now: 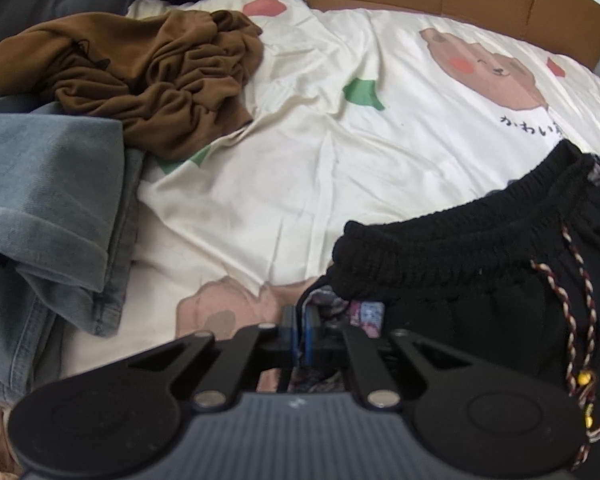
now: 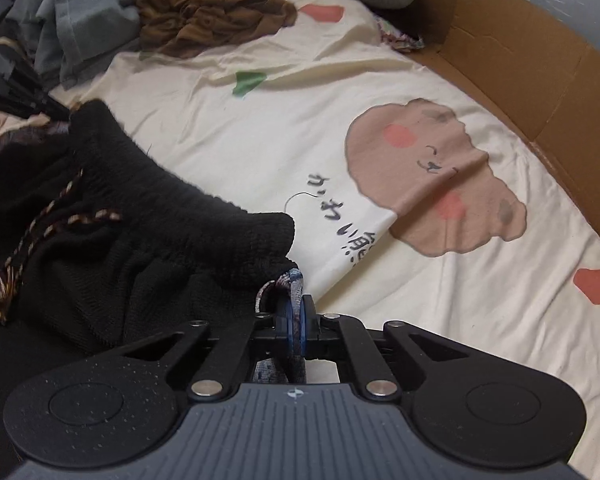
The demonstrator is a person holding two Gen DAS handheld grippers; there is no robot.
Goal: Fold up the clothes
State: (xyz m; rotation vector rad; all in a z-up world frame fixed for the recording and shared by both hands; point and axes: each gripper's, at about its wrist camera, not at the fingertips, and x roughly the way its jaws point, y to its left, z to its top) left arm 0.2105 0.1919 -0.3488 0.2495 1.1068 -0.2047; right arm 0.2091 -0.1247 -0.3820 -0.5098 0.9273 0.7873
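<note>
Your two claws, left claw (image 1: 305,332) and right claw (image 2: 296,320), each pinch a waistband corner of the one black trousers (image 1: 480,272) above the bed sheet (image 1: 320,152); one brown garment (image 1: 148,80) and one jeans (image 1: 48,184) lie beyond.

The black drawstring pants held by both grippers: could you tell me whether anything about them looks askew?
The black drawstring pants sag unevenly between the left gripper and the right gripper, the waistband bunched; the braided drawstring dangles loose.

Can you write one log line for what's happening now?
left tool: shut on black knit elastic-waist pants | right tool: shut on pants | cream bear-print bedsheet beneath
</note>
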